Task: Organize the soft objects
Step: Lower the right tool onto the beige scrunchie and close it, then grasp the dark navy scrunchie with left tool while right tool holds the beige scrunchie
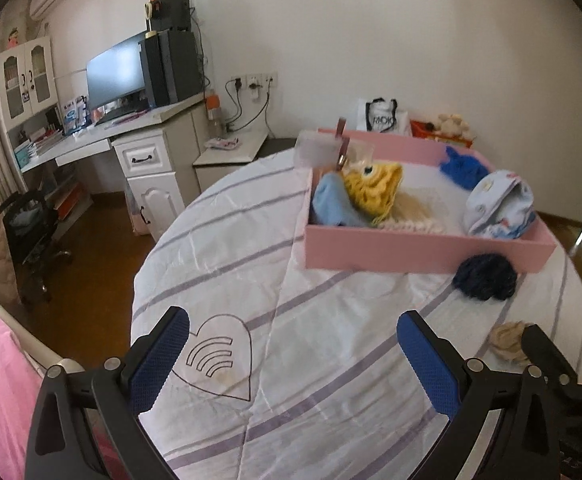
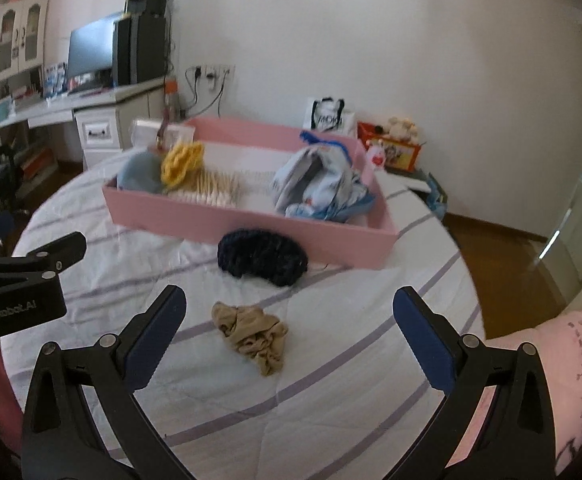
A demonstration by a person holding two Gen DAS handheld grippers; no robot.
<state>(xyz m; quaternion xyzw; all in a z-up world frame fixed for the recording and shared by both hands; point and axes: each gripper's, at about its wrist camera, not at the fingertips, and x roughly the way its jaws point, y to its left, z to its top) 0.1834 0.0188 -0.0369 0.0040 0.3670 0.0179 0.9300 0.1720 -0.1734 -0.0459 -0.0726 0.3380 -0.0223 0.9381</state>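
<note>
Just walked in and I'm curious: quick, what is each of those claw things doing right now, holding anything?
Left gripper: open, holding nothing, over the striped bedsheet.
Right gripper: open, holding nothing, with the beige cloth lying between its fingers.

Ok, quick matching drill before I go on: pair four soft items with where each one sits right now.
Items:
1. yellow knit
2. dark navy knit
3. beige bundle
4. pale blue printed cloth

Places:
A. on the bed, just outside the pink box
B. box, right end
C. on the bed, nearest the right tool
D. box, left end

Pairs: 1-D, 2-A, 3-C, 4-B
</note>
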